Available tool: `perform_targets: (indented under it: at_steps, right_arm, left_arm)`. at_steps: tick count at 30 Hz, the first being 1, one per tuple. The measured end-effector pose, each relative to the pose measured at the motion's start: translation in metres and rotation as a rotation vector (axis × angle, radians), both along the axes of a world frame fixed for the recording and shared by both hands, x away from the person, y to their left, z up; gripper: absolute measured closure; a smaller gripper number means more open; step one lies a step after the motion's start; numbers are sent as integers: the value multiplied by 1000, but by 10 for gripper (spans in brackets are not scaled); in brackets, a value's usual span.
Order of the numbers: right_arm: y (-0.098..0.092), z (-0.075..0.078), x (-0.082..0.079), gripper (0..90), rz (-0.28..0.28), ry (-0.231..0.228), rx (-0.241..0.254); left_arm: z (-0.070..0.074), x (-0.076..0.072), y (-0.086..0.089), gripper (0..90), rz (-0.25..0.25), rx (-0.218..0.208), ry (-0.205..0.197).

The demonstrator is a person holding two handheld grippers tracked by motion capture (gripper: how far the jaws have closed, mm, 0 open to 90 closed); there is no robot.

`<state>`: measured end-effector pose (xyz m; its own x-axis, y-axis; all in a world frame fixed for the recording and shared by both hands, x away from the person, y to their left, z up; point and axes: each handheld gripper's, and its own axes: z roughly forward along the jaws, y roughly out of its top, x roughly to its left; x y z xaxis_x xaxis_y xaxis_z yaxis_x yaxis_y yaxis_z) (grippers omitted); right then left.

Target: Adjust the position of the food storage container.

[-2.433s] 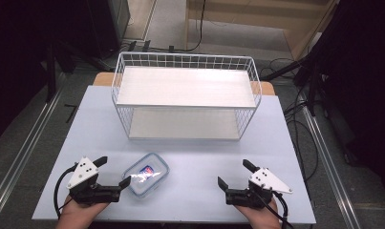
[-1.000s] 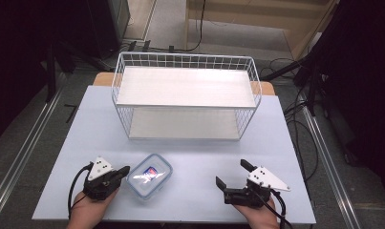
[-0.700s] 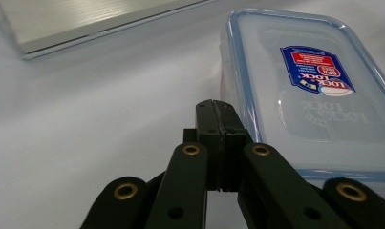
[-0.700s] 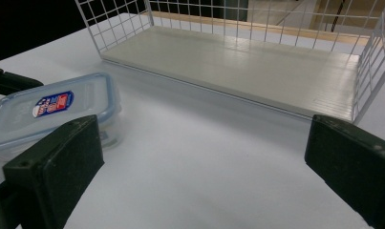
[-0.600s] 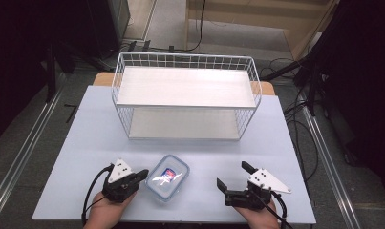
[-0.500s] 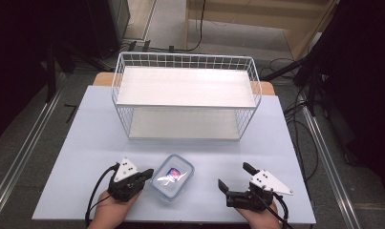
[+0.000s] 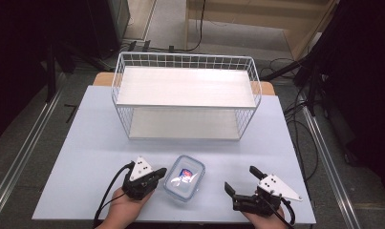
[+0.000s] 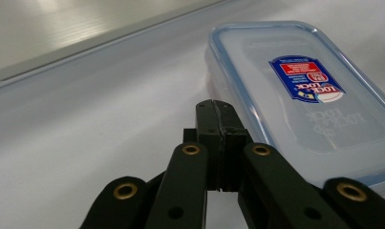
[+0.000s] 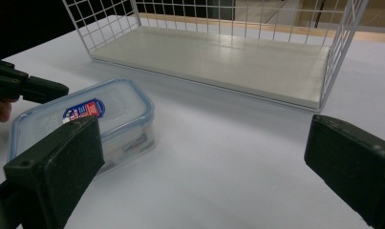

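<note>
A clear plastic box with a blue-rimmed snap lid and a red-and-blue sticker lay flat on the pale table, close to its near edge and a little left of the middle, well short of the white wire rack that stood toward the far edge. The left gripper sat just beside the box's left long side, and in the left gripper view its two black jaws were pressed tight together with nothing between them, their tip reaching the lid's blue rim; whether the tip actually touched the box could not be told. The right gripper rested near the right end of the near edge, a clear gap of bare table away from the box, with its jaws spread wide and empty. The box's long axis ran from the near edge toward the rack, tilted slightly to the right, so its long sides faced the two grippers. The left gripper was plainly the nearer, but with its jaws closed it looked fit only to nudge the box sideways. The box lay to the left of the right gripper, whose wide jaws seemed better suited to take hold across the short width.
</note>
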<state>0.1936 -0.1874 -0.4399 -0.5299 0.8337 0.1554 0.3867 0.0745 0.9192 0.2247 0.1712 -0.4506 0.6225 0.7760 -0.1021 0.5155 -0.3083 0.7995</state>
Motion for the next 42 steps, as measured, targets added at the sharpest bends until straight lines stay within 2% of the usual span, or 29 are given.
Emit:
perform_targets:
  at_steps: [3,7,11,12,13,14,15,16,18,19,22,24,25,29,32,33,42]
  right_arm:
    - [1,1,2,0,3,0,3]
    - [4,2,4,0,11,1,8]
    - [10,2,11,3,32,5,13]
    - [10,2,11,3,32,5,13]
    - [13,2,14,12,38,8,16]
    - [13,2,14,12,38,8,16]
    - [17,2,18,14,48,14,21]
    - [17,2,18,14,48,14,21]
    - [21,2,20,16,58,15,19]
    - [23,2,22,17,61,16,18]
    - [26,1,22,17,67,20,14]
    - [26,0,21,17,68,21,10]
    - [24,0,20,17,63,18,9]
    - [18,0,17,17,47,22,17]
    - [15,-1,17,17,38,23,22]
    - [15,-1,17,17,39,24,23]
    - [19,0,19,24,50,29,24]
  left_arm:
    - [4,-6,8,900,14,-10,-9]
    - [7,-23,13,900,-8,-8,-12]
    - [6,-40,14,900,-15,10,4]
    - [6,-40,14,900,-15,10,4]
    - [6,-48,13,900,-17,-8,10]
    - [6,-48,13,900,-17,-8,10]
    - [6,-61,7,900,-47,-20,13]
    - [6,-61,7,900,-47,-20,13]
    - [6,-72,-4,900,-77,-22,1]
    - [4,-77,-16,900,-107,-32,-2]
    - [0,-78,-26,900,-123,-45,1]
    - [-8,-78,-40,900,-148,-37,21]
    - [-15,-78,-51,900,-176,-23,35]
    - [-23,-76,-60,900,-166,5,38]
    - [-25,-75,-59,900,-156,8,38]
    - [-25,-74,-55,900,-136,8,30]
    - [-26,-64,-37,900,-63,6,31]
